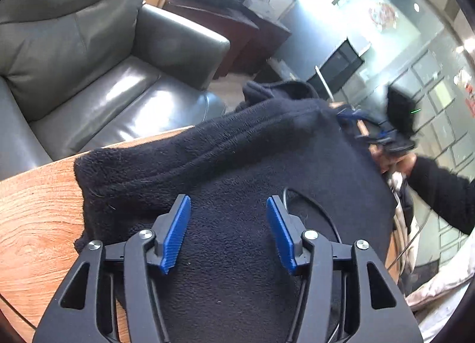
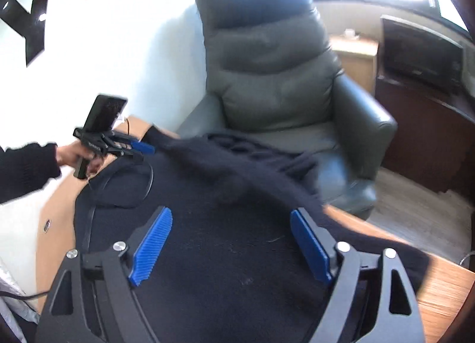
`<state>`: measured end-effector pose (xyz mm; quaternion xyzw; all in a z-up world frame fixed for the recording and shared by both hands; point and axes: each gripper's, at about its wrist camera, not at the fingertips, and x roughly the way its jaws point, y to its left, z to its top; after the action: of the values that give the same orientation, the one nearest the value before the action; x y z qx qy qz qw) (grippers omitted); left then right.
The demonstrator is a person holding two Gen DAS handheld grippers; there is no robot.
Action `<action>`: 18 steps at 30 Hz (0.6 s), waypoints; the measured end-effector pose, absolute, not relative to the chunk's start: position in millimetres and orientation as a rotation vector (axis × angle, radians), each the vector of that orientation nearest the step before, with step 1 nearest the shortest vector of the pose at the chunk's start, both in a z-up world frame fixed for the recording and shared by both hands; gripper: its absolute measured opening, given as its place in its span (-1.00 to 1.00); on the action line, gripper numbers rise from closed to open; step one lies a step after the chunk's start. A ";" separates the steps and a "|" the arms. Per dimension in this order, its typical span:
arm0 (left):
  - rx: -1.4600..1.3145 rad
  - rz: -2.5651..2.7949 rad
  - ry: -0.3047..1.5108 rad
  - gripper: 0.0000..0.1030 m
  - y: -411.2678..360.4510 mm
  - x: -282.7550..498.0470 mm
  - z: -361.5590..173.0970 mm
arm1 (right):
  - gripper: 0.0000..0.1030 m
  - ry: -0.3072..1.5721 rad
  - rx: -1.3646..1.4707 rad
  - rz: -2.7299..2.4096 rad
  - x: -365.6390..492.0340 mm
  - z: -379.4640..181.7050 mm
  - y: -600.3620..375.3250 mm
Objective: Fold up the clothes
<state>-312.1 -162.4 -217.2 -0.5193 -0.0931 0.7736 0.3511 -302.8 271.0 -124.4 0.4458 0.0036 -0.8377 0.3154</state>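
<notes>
On the wooden table (image 1: 35, 200), filling the centre of both wrist views, lies the dark navy fleece garment (image 1: 237, 170). One thick fold of it runs as a ridge from 9 o'clock toward 1 o'clock in the left wrist view; a bunched end hangs off the far table edge toward the grey leather armchair (image 1: 98, 61).

Left gripper (image 1: 228, 230): jaws partly spread, blue pads clear of the cloth, nothing between them. It hovers just above the flat panel near the garment's 6 o'clock edge.

Right gripper (image 2: 231, 245): jaws spread wide, nothing pinched; the fleece ridge passes just beyond its right pad at 2 o'clock. Both pairs of tongs are free of the fabric. A black cable (image 1: 314, 209) loops over the fleece near 3 o'clock in the left view.

Handling judgement: fabric looks soft, limp and fairly thick, pile surface, likely light to moderate in weight. It should drape and sag from any single pinch point, and the pile probably gives ridged pads good friction, so slip seems unlikely. Not fragile. Bulk at the doubled ridge may resist a narrow pinch.

Where to take hold: a single-layer hem or corner, one per gripper, well apart along the same edge so the panel lifts evenly. Avoid the cable loop; snagging it is the main risk.
</notes>
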 end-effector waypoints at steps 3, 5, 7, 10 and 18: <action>-1.364 2.009 -0.263 -0.19 -168.5 -312.4 -218.8 | 0.03 -0.188 1.290 -2.263 -319.7 -144.7 300.7; -1.371 2.012 -0.243 -0.19 -169.6 -311.0 -216.4 | 0.07 -0.135 1.319 -2.376 -312.8 -131.8 318.4; -1.348 2.004 -0.233 0.01 -171.6 -303.8 -215.5 | 0.40 -0.053 1.364 -2.486 -302.2 -117.3 333.0; -1.315 1.993 -0.218 0.28 -174.7 -293.0 -214.0 | 0.56 -0.094 1.334 -2.500 -263.8 -87.4 340.9; -1.281 2.065 -0.069 0.24 -170.6 -253.6 -219.9 | 0.79 0.064 1.395 -2.335 -133.6 -121.4 280.3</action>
<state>-253.6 -170.6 -219.9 -0.4941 -0.0265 0.7963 0.3480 -133.6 280.3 -121.4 0.5015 0.0231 -0.8392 0.2090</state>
